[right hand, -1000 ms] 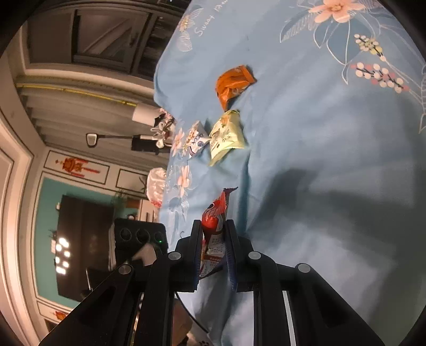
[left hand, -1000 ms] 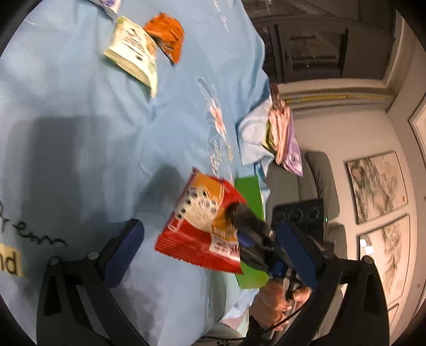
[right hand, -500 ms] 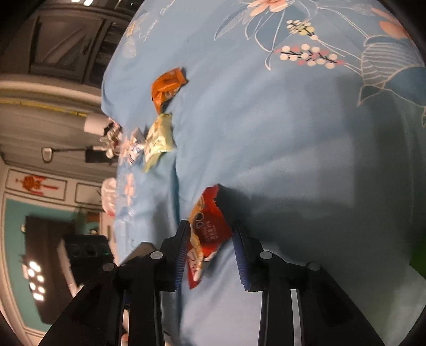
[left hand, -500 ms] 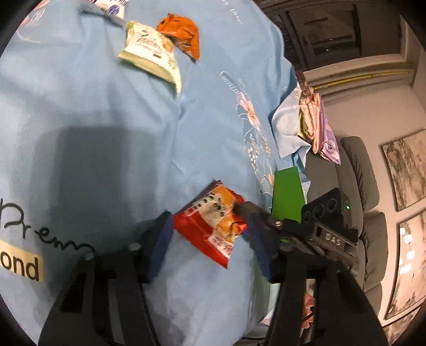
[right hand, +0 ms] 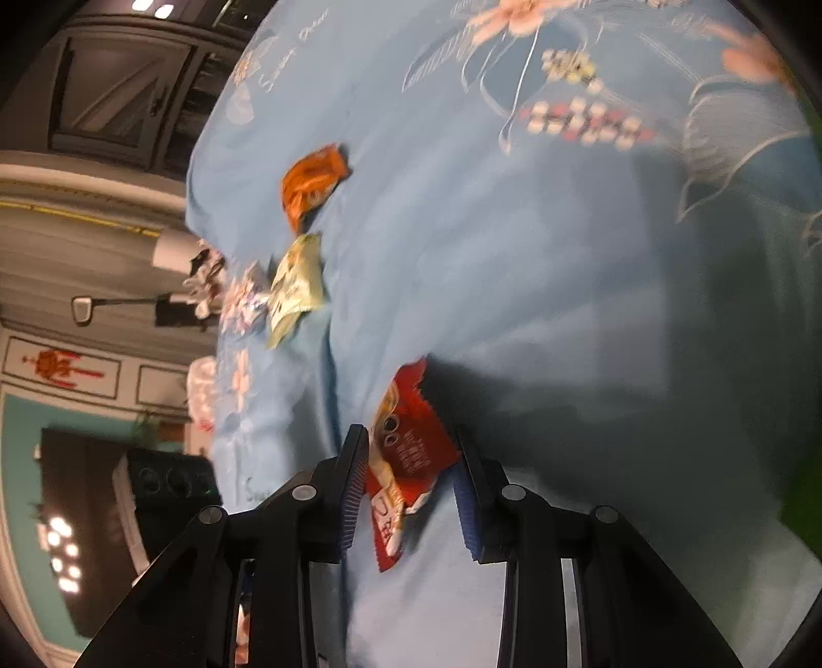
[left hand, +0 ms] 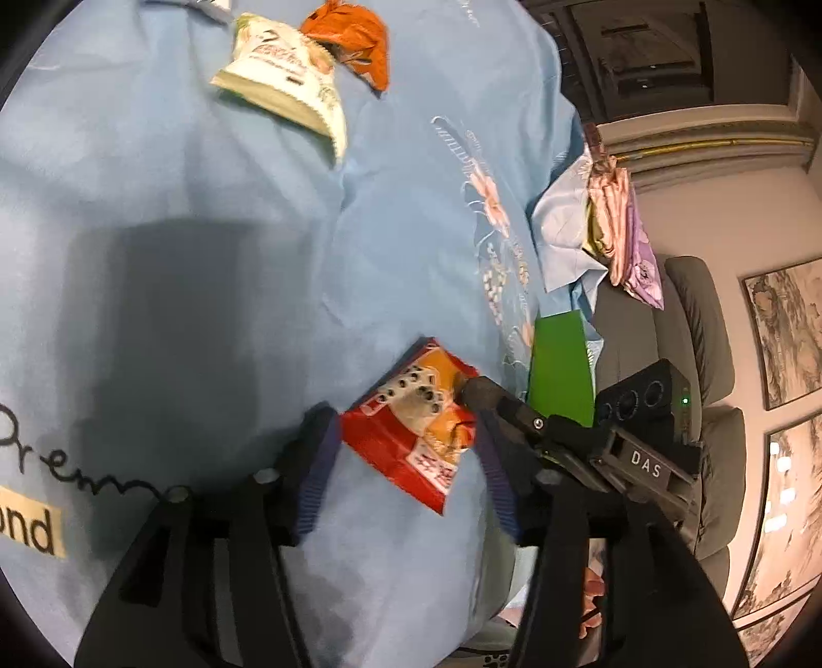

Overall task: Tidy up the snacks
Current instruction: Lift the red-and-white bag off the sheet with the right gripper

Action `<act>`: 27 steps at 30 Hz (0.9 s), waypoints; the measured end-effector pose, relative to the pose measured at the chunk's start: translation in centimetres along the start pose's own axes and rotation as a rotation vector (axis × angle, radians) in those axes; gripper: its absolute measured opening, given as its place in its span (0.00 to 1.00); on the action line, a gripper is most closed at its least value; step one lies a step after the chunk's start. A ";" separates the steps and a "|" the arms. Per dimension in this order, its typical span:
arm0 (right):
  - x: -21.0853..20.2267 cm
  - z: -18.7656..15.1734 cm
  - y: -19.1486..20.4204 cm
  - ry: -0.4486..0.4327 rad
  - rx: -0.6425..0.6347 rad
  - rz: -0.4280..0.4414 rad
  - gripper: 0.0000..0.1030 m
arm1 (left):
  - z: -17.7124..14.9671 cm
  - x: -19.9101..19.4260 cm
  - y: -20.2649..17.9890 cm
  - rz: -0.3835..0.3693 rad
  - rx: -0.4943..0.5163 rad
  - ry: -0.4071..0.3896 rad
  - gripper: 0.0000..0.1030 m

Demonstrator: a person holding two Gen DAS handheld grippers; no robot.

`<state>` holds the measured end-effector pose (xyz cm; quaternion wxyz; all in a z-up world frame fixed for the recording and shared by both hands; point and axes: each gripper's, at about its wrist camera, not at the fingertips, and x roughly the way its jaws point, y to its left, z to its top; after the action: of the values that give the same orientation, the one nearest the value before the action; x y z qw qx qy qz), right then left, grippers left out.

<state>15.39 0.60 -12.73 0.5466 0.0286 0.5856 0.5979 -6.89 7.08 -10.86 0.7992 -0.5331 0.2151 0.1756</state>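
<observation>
The red snack packet (left hand: pixel 418 426) has been let go by the right gripper (right hand: pixel 408 493) onto the blue cloth (left hand: pixel 205 205), with the half-open left gripper (left hand: pixel 406 462) straddling it ungripped, so re-gripping probably comes next.

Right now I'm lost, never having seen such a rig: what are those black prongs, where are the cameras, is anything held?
No robot: a person holds two two-finger grippers, each carrying a fisheye camera looking along its fingers. One picture looks along the left gripper, the other along the right gripper. A red snack packet lies on the blue cloth between both pairs of fingers; both jaws have just been opening, so neither seems to grip it. Farther off: a pale packet, an orange packet.
</observation>
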 end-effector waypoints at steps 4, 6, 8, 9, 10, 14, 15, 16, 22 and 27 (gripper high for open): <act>-1.3 0.1 0.4 -0.042 -0.048 -0.061 0.34 | -0.8 0.7 -1.4 0.001 0.046 0.008 0.79; -1.1 0.2 0.0 -0.028 -0.037 -0.056 0.34 | -0.9 1.2 -1.8 0.018 0.062 0.014 0.79; -0.3 0.3 -0.7 0.004 0.003 -0.021 0.34 | -0.7 1.3 -1.7 0.006 0.047 0.015 0.79; -0.1 0.2 -0.8 0.007 0.006 -0.016 0.34 | -0.5 1.3 -1.4 -0.008 0.029 0.018 0.79; -0.1 0.1 -0.7 0.003 0.003 -0.015 0.34 | -0.4 1.3 -1.3 -0.019 0.018 0.023 0.79; -0.2 -0.1 0.1 -0.042 -0.020 -0.041 0.30 | -0.4 1.6 -1.7 -0.003 0.031 0.050 0.78; -0.2 -0.1 0.0 -0.039 -0.006 -0.006 0.24 | -0.5 1.6 -1.8 0.003 0.038 0.048 0.78; 0.0 -0.1 -0.3 -0.016 0.022 0.072 0.17 | -0.5 1.6 -1.8 0.005 0.038 0.044 0.79; 0.1 0.0 -0.4 -0.004 0.038 0.103 0.17 | -0.1 1.1 -0.9 -0.036 -0.029 0.026 0.79; -0.5 0.1 -0.6 -0.006 0.061 0.187 0.17 | -0.2 0.8 -1.0 -0.042 -0.017 0.021 0.78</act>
<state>16.07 0.15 -12.83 0.4888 0.1015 0.5967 0.6282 -5.72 6.62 -10.60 0.7959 -0.5459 0.2110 0.1549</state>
